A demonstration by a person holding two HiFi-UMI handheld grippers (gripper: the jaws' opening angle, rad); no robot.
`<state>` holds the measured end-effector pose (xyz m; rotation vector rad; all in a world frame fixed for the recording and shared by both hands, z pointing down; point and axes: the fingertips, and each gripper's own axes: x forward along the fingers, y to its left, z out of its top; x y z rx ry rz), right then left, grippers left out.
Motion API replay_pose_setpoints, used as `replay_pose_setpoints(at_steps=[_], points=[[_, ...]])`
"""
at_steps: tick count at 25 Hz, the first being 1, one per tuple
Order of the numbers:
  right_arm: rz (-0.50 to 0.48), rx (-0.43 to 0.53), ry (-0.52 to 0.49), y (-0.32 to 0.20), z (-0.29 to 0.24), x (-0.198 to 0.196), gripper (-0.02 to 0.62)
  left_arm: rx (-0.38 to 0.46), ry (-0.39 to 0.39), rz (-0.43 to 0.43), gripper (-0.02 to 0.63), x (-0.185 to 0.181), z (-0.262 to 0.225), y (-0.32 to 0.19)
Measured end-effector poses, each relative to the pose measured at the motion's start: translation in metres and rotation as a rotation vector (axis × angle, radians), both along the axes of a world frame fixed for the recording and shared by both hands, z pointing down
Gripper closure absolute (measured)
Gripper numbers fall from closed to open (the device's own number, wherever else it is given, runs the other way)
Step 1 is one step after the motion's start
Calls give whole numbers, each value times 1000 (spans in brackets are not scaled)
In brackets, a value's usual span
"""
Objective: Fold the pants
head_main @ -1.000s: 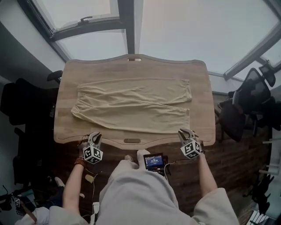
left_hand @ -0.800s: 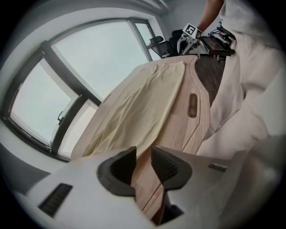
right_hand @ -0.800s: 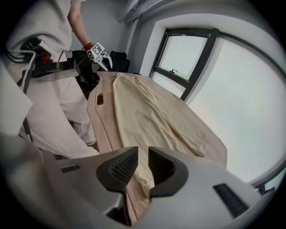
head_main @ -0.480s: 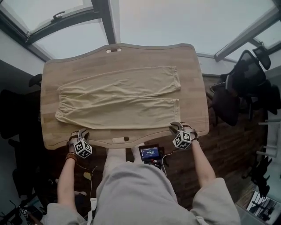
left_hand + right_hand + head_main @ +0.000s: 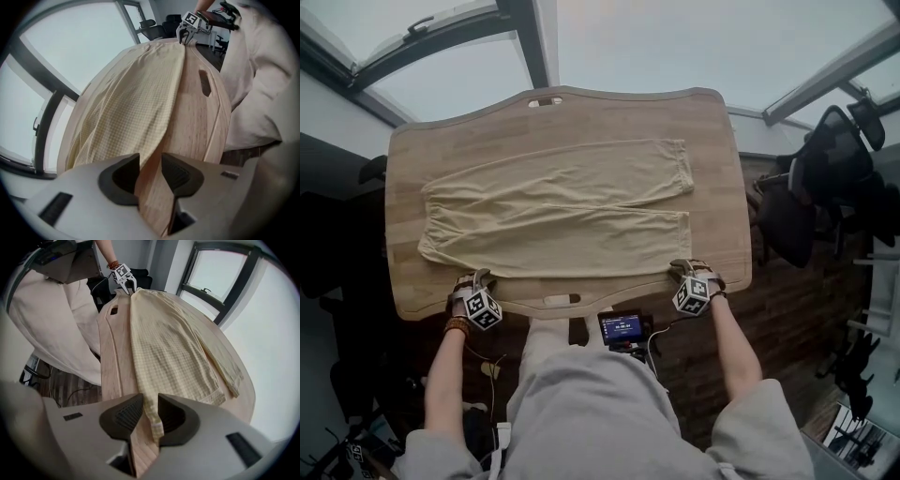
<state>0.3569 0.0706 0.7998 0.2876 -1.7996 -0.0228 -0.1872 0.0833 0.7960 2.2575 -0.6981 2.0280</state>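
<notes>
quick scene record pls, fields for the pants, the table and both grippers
surface: wooden table, handle slots at near and far edges
garment: pale yellow checked pants, flat, unfolded, waist toward the left gripper, cuffs toward the right
left gripper: at near waist corner, fingers apart, just been opening, pants edge reaches between them, not pressed
right gripper: at near cuff corner, fingers apart, just been opening, cuff between them, not clamped
fold progress: none yet
</notes>
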Motion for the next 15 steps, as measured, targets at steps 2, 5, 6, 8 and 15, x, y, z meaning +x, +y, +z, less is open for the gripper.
replay_pose_setpoints(at_steps=[2,5,6,8,15], points=[[13,-7,-1,-4,2,-2,497,-17,11,-8,462,5,4,-4],[34,-12,-6,-6,4,-7,518,-44,5,-2,462,11,11,-3],[39,-14,-8,-5,4,-7,524,-52,4,-1,463,12,13,-1],[46,-17,-21,-3,2,-7,531,-57,8,-4,504,14,14,2],[32,-33,-43,7,3,-3,466,-13,-7,-4,571,12,9,3]])
